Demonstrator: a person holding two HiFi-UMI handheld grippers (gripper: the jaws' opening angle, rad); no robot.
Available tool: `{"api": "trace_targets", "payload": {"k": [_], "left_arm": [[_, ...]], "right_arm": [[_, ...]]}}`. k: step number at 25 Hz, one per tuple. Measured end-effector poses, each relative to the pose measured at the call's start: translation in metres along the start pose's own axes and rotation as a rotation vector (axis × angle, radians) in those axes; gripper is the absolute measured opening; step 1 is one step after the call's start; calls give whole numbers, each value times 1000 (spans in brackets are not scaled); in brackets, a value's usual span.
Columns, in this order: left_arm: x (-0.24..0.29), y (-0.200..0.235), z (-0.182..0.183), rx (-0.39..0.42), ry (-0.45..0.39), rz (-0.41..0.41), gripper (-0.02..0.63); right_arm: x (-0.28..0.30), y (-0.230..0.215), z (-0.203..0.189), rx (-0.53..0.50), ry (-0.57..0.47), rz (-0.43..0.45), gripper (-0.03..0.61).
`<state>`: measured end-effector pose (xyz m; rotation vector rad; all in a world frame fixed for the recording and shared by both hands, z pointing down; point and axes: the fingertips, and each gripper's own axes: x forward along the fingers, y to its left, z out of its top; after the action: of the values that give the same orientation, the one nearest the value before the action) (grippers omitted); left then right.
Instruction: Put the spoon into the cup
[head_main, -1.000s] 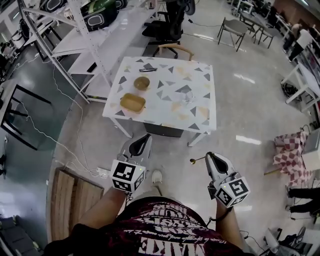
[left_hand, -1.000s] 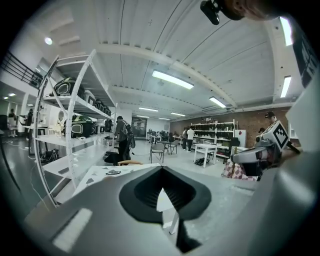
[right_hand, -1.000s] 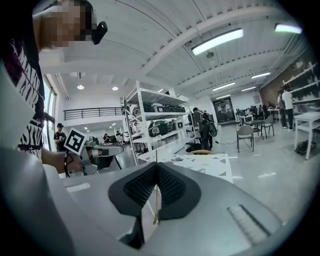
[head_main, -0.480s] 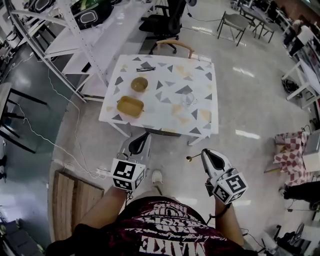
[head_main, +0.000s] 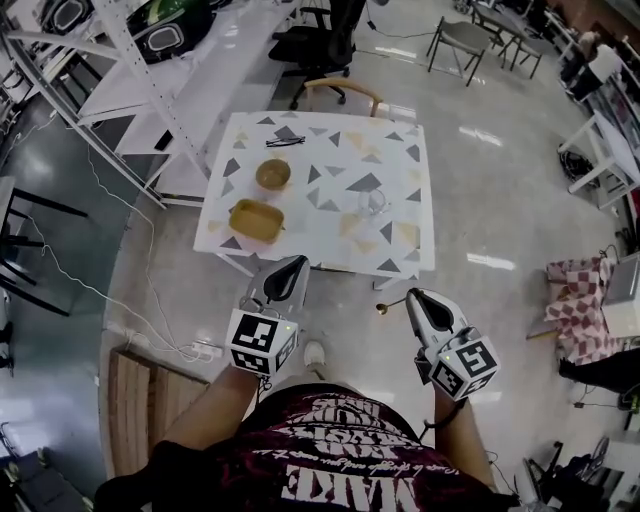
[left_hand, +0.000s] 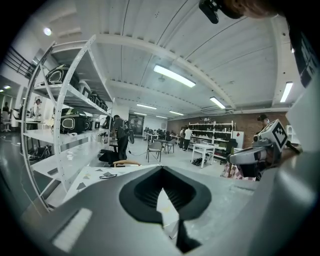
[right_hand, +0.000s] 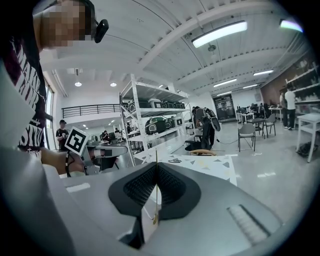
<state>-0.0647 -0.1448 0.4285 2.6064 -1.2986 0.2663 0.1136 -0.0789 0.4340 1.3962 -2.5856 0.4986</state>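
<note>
A clear glass cup (head_main: 375, 201) stands on the right half of the white table with triangle marks (head_main: 400, 160). Short of the table's near edge, over the floor, my right gripper (head_main: 410, 295) is shut on a thin golden spoon (head_main: 384, 308), whose bowl sticks out to the left. In the right gripper view the spoon's handle (right_hand: 156, 192) stands upright between the closed jaws of the right gripper (right_hand: 156, 165). My left gripper (head_main: 297, 262) hangs just before the near table edge. Its jaws meet at the tips of the left gripper (left_hand: 161, 169), and nothing is between them.
On the table's left half sit a round brown bowl (head_main: 272, 174), a yellow-brown rectangular dish (head_main: 255, 217) and black glasses (head_main: 285, 141). A wooden chair (head_main: 342, 93) stands behind the table and metal shelving (head_main: 130, 70) to its left. A wooden pallet (head_main: 135, 400) and cables lie on the floor at left.
Both grippers have moved forward toward the table's near edge, and the left one now reaches it. The spoon stays in the right gripper.
</note>
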Motion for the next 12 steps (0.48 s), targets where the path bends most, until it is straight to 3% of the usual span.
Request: {"api": "trace_targets", "payload": {"k": [12], "left_arm": [[15,23,20,58,-19,-40,2]], "right_arm": [[25,4,32,-40,-35,-43,32]]}}
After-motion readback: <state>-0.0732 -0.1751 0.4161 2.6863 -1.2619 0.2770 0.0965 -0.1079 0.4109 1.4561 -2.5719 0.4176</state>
